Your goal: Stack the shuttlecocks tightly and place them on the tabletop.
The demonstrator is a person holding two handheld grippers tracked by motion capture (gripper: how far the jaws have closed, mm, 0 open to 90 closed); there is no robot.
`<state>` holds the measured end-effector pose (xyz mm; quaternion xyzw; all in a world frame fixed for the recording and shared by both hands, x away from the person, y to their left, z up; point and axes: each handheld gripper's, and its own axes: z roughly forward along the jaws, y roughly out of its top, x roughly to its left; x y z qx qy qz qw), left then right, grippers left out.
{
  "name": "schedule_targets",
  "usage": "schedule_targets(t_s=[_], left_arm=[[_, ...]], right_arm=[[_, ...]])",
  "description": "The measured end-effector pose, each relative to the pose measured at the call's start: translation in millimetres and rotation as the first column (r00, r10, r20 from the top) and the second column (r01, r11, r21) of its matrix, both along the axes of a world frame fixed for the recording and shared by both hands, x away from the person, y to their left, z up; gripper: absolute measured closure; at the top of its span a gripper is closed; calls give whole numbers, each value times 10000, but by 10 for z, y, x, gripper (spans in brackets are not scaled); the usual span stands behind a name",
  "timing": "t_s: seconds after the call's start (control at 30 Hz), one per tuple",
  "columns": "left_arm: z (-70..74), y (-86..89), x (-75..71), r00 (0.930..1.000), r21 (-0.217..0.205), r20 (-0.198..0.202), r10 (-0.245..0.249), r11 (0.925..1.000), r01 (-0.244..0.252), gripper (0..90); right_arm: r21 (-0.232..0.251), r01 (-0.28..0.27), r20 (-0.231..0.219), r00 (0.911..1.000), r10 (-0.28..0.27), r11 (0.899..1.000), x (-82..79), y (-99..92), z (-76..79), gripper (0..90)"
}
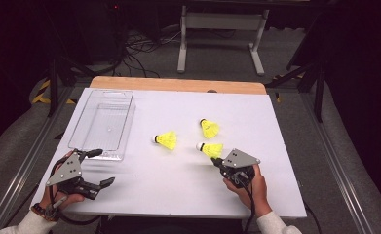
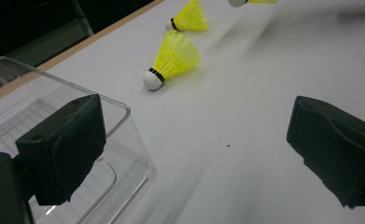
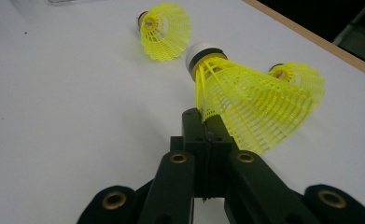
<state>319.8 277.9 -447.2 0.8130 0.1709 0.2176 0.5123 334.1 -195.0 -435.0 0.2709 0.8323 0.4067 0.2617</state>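
Right gripper view showed the right tool [image 3: 207, 122] clamped tight on the skirt edge of a yellow shuttlecock [image 3: 250, 100], its white cork tip pointing away from the hand and lifted a little off the white counter [image 3: 68, 107]. From the high view, that held shuttlecock [image 1: 210, 148] sat just ahead of the right tool [image 1: 218, 161], near the counter's front right, with two loose shuttlecocks close by: one toward the middle [image 1: 166, 140] and one farther back [image 1: 209, 128]. The left tool [image 1: 100, 167] rested at the front left with its jaws wide and nothing between them, just beside the near end of the clear plastic bin [image 1: 103, 122].

The step in hand looked like the pick-up of the first shuttlecock, already gripped. Next would probably be a carry leftward across the counter to the bin, keeping the thin skirt pinched without crushing it, then a release over the bin's open top.
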Motion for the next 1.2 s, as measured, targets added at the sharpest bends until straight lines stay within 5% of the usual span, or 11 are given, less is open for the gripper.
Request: schedule_targets(t_s=[1.2], left_arm=[[-1,3,-3,9999,27,-18,-142,9999,142,53]], right_arm=[[-554,-1014,-357,9944,995,9933,462,570,-70,900]])
